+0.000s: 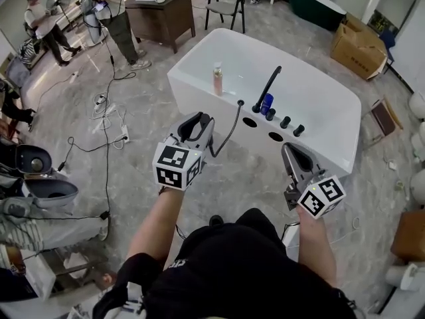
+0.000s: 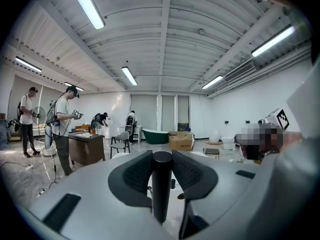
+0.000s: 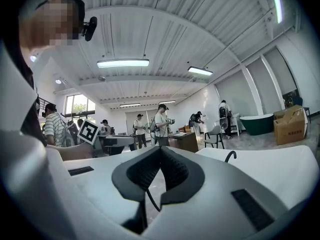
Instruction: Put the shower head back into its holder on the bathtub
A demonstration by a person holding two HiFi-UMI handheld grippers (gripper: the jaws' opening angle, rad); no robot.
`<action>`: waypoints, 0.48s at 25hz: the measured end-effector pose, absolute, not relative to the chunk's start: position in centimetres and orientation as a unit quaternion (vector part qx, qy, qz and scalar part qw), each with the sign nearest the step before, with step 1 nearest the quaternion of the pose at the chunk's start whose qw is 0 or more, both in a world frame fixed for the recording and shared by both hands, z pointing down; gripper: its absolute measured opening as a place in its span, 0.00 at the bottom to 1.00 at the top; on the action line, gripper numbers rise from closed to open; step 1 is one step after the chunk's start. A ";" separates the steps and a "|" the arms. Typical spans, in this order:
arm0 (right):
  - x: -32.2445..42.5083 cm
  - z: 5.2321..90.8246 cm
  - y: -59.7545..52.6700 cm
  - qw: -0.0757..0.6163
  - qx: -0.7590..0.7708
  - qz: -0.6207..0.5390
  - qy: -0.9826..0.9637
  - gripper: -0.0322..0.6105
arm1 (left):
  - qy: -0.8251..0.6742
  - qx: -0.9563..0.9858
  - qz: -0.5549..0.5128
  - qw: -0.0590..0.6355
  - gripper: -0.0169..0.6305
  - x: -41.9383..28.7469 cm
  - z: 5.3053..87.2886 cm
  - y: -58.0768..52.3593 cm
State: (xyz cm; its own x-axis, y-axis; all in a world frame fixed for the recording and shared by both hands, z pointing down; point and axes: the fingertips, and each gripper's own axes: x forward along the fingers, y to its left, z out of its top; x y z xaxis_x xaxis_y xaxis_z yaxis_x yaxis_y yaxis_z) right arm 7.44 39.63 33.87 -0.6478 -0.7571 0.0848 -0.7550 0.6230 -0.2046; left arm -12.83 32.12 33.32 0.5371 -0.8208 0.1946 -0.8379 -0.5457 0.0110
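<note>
We clamp the shower head (image 2: 161,184) in the left gripper (image 1: 198,123), right gripper (image 3: 160,159) closed on nothing, short of the bathtub (image 1: 199,88); the hose (image 1: 230,131) could tug the head askew and we might miss the holder hole (image 1: 250,121).

- The bathtub (image 1: 194,78): glossy white, smooth.
- The shower head (image 2: 161,189): matt black, smooth handle.
- On the left gripper (image 2: 162,156), the pads (image 2: 135,176): black, ribbed, rubbery; shell smooth matt plastic.
- The desk (image 1: 159,18): dark wood.
- The box (image 1: 357,45): matt cardboard.
- The floor (image 1: 166,108): smooth grey, faint sheen.
</note>
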 end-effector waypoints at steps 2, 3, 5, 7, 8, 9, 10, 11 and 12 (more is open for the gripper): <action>6.9 34.4 39.6 0.001 -0.422 -0.119 0.899 0.07 | -0.468 0.878 0.081 0.048 0.23 -13.0 32.9 31.5; 6.8 34.7 39.5 -0.001 -0.425 -0.124 0.897 0.07 | -0.466 0.880 0.081 0.047 0.23 -12.9 32.8 31.2; 7.0 35.3 38.9 -0.004 -0.432 -0.132 0.892 0.07 | -0.461 0.882 0.082 0.047 0.23 -12.7 33.2 30.4; 7.5 35.7 37.8 -0.005 -0.436 -0.136 0.890 0.07 | -0.458 0.883 0.086 0.049 0.23 -12.3 33.8 29.3; 7.8 35.9 37.0 -0.005 -0.439 -0.140 0.888 0.07 | -0.457 0.883 0.088 0.052 0.23 -12.1 34.1 28.6; 8.0 36.1 36.2 -0.005 -0.439 -0.143 0.887 0.07 | -0.456 0.884 0.089 0.057 0.23 -11.9 34.5 27.8; 8.2 36.5 35.3 -0.004 -0.437 -0.146 0.888 0.07 | -0.455 0.884 0.091 0.063 0.23 -11.6 34.8 27.0; 8.4 36.9 34.3 -0.004 -0.435 -0.149 0.888 0.07 | -0.454 0.884 0.092 0.068 0.23 -11.4 35.2 26.2; 8.5 37.2 33.2 -0.005 -0.433 -0.154 0.888 0.07 | -0.453 0.884 0.094 0.072 0.23 -11.2 35.5 25.2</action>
State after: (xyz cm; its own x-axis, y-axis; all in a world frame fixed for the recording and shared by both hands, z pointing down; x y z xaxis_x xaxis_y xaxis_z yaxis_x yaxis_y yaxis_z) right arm 8.53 33.17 37.22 -0.6244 -0.7682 0.1415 -0.7710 0.5771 -0.2692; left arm -11.22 25.16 35.49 0.5719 -0.7871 0.2311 -0.8141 -0.5791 0.0426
